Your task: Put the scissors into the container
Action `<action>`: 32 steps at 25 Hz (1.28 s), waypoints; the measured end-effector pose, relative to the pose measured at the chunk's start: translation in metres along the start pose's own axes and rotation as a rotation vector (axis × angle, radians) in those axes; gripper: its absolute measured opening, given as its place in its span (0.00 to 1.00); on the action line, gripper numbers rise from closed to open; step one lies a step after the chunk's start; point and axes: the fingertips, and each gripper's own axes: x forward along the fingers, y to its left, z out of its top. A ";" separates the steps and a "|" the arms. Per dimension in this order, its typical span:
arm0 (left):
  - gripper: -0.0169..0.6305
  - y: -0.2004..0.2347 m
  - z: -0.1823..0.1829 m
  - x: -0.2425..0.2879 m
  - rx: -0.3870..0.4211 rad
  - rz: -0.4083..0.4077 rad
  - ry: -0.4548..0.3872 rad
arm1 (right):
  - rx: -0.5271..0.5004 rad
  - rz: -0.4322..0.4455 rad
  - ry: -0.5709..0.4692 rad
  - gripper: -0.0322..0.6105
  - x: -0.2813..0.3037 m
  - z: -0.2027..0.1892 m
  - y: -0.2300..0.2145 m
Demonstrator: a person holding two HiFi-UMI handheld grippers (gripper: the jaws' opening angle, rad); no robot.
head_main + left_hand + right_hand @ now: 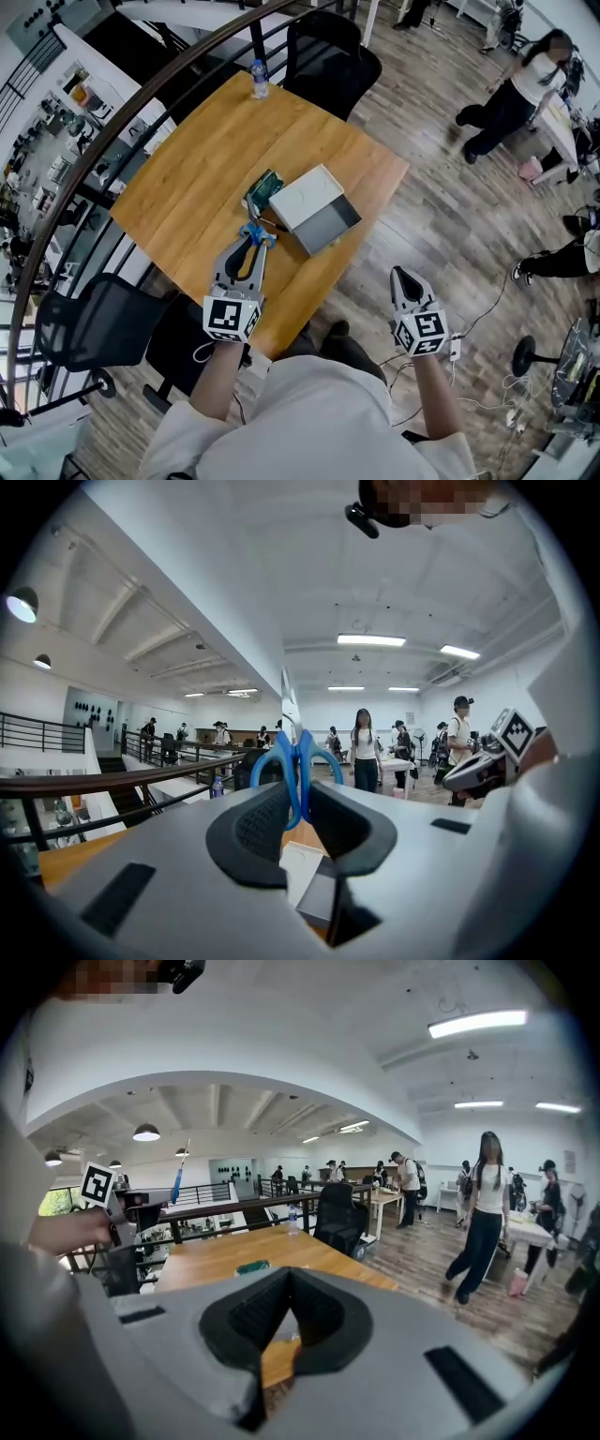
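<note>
The scissors (257, 231) are pinched by their blue handles in the tips of the left gripper (248, 246). They are held just above the wooden table (187, 178), not lying on it. In the left gripper view the pads are clenched on the handles (292, 774) where the two loops meet, and the thin blade stands straight up past the tips.

To my eye they are a light, stiff thing. The plastic loops give the pads some bite, while the metal blade would be slick and narrow to hold. Gripped at the loops, the blade end could swing or the pair could twist in the pads, so a steady, unhurried carry looks wise. I would let go only once the point is well inside the box.

The container (302, 199), a white and grey box, sits just ahead of the left gripper's tips and a little to their right, near but not touching the scissors. I cannot tell from here which face is open. A small green object (264, 190) lies straight ahead of the tips, against the box's left side. A water bottle (260, 80) stands far beyond, at the table's far corner.

The right gripper (405, 278) hangs off the table's edge over the floor, well to the right of the left one. Its jaws (286, 1283) are pressed together with nothing between them.
</note>
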 end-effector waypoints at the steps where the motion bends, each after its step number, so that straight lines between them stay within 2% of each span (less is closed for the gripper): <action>1: 0.13 0.001 -0.002 0.004 -0.003 0.004 0.005 | -0.004 0.009 0.006 0.05 0.005 -0.001 -0.001; 17: 0.13 -0.033 -0.037 0.067 -0.044 0.110 0.086 | -0.058 0.190 0.067 0.05 0.082 -0.004 -0.056; 27: 0.13 -0.050 -0.067 0.106 -0.044 0.134 0.173 | 0.001 0.282 0.142 0.05 0.127 -0.038 -0.075; 32: 0.13 -0.053 -0.090 0.128 -0.024 0.128 0.224 | 0.043 0.293 0.169 0.05 0.151 -0.049 -0.084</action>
